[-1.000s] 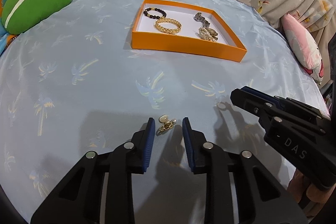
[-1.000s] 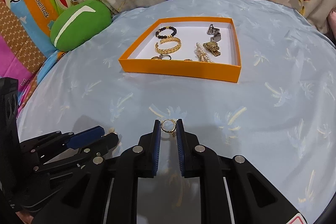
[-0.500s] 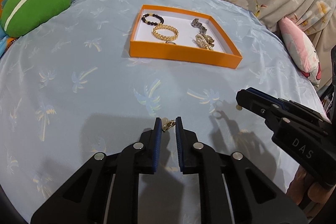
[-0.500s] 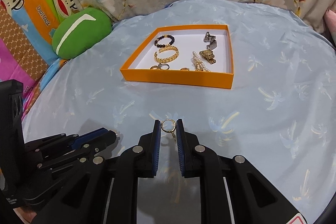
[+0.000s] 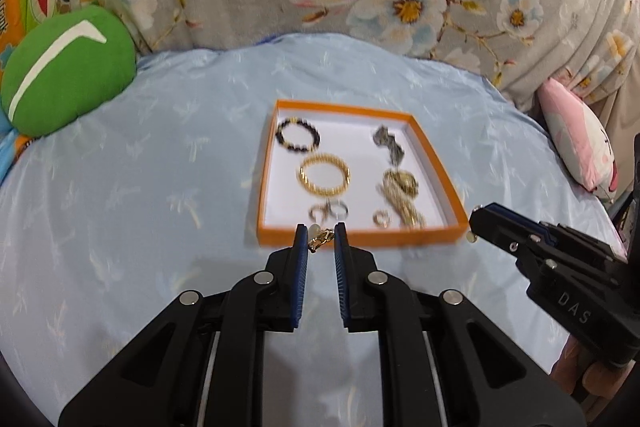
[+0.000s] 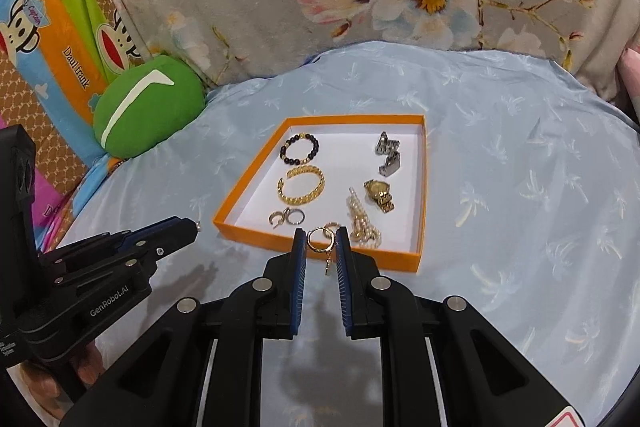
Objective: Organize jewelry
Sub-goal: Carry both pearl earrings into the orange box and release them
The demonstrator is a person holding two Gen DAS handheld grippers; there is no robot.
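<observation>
Your pale blue bedcover carries the orange tray, which holds bracelets, small rings, a pearl strand and a gold watch. Your left gripper is nearly closed, its blue pads pinching a pearl-tipped gold earring in front of the tray's near wall. Your right gripper is equally narrow, clamping a gold hoop earring with a dangling charm, likewise at the near wall.
</observation>
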